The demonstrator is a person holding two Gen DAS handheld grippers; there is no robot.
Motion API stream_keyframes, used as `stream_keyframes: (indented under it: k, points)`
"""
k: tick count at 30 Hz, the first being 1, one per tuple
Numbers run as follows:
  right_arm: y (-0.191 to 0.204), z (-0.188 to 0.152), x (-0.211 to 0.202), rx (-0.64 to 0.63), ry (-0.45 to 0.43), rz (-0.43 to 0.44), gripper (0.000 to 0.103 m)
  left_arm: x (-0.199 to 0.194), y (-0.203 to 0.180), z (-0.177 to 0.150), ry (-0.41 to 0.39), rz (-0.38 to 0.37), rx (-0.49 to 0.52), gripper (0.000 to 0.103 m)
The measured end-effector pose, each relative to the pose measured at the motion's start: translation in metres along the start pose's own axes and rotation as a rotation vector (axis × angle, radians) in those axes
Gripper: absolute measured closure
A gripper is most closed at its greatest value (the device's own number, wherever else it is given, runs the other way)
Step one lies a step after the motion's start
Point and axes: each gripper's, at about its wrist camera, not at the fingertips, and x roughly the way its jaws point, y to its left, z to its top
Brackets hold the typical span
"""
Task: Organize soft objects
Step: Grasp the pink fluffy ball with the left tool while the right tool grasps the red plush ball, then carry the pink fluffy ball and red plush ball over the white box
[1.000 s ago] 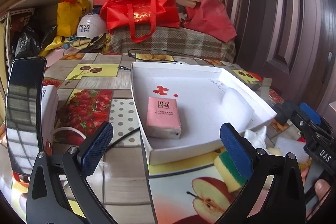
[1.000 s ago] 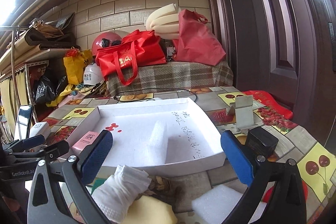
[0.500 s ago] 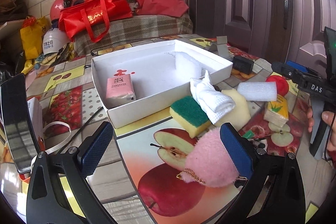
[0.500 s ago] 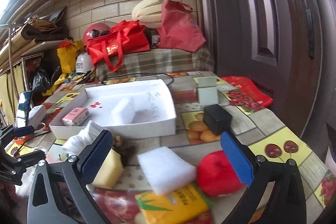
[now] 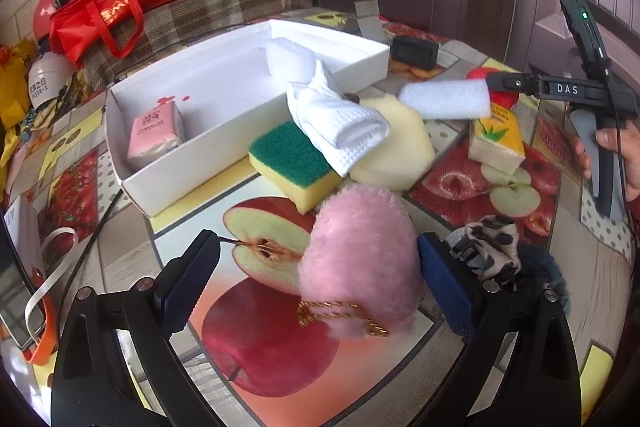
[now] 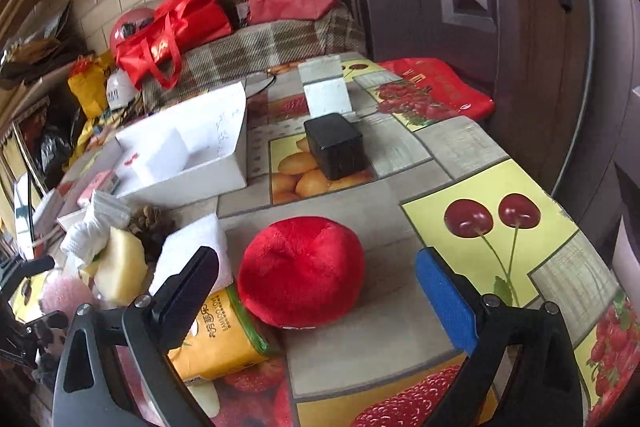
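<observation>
1. Hovering low over the bench (image 5: 592,291), the left gripper (image 5: 318,285) has its jaws spread wide — the pink fluffy pouch (image 5: 360,267) lies between them, close against the right-hand pad, well apart from the left-hand one.
2. The right gripper (image 6: 318,291) is spread too, with the red plush ball (image 6: 302,271) resting on the bench between its fingers, nearer the left one — neither pad touches it.
3. Beside the ball lie a yellow tissue pack (image 6: 218,337) and a white foam block (image 6: 196,251).
4. The white box (image 5: 240,95) holds a pink tissue pack (image 5: 156,131) and a white foam piece (image 5: 288,59).
5. A green-and-yellow sponge (image 5: 294,163), white cloth (image 5: 340,123) and pale yellow sponge (image 5: 394,155) sit clustered just outside the box.
</observation>
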Motion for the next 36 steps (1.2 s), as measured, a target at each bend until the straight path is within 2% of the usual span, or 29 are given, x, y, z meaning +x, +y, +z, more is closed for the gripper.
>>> stream_keyframes:
  k: [1,2,3,4,5,8,9,10,17,21,25,28,32,36]
  points:
    - [0.003,0.000,0.006,-0.013,0.029,-0.008,0.009,0.005,-0.002,0.000,0.028,-0.001,0.012,0.011]
    - [0.004,0.000,0.011,-0.014,0.053,-0.005,0.017,0.010,-0.004,-0.002,0.049,-0.001,0.020,0.013]
    - [0.003,0.000,0.016,-0.008,0.075,0.006,0.033,0.013,-0.005,-0.002,0.065,-0.002,0.026,0.019]
    - [0.000,0.000,0.018,0.002,0.089,0.019,0.037,0.013,-0.006,-0.003,0.065,-0.012,0.027,0.022]
    - [-0.001,0.000,0.019,0.010,0.094,0.026,0.037,0.011,-0.005,-0.003,0.060,-0.021,0.024,0.022]
    - [-0.005,-0.002,0.014,0.027,0.079,0.037,0.039,0.010,0.000,-0.004,0.057,-0.034,0.003,0.035]
    - [-0.007,-0.002,0.013,0.032,0.078,0.039,0.039,0.010,0.001,-0.004,0.055,-0.040,-0.003,0.047]
    - [-0.008,-0.002,0.013,0.038,0.077,0.039,0.039,0.009,0.001,-0.004,0.053,-0.041,-0.009,0.050]
    - [-0.012,-0.001,0.004,0.058,0.030,0.027,0.040,-0.001,0.000,-0.003,0.004,-0.021,-0.003,0.052]
    - [-0.013,-0.002,-0.012,0.065,-0.055,0.014,0.040,-0.021,0.008,-0.005,-0.101,0.038,-0.043,0.052]
    - [-0.016,-0.005,-0.036,0.085,-0.188,-0.001,0.040,-0.046,0.026,-0.011,-0.234,0.107,-0.150,0.052]
    - [-0.013,-0.004,-0.041,0.087,-0.246,-0.012,0.040,-0.051,0.039,-0.011,-0.280,0.151,-0.222,0.052]
    - [0.005,0.007,-0.029,0.055,-0.281,-0.018,0.040,-0.051,0.050,-0.007,-0.328,0.221,-0.275,0.052]
    - [0.038,0.015,-0.020,-0.045,-0.340,-0.030,0.039,-0.051,0.054,-0.004,-0.366,0.272,-0.285,0.052]
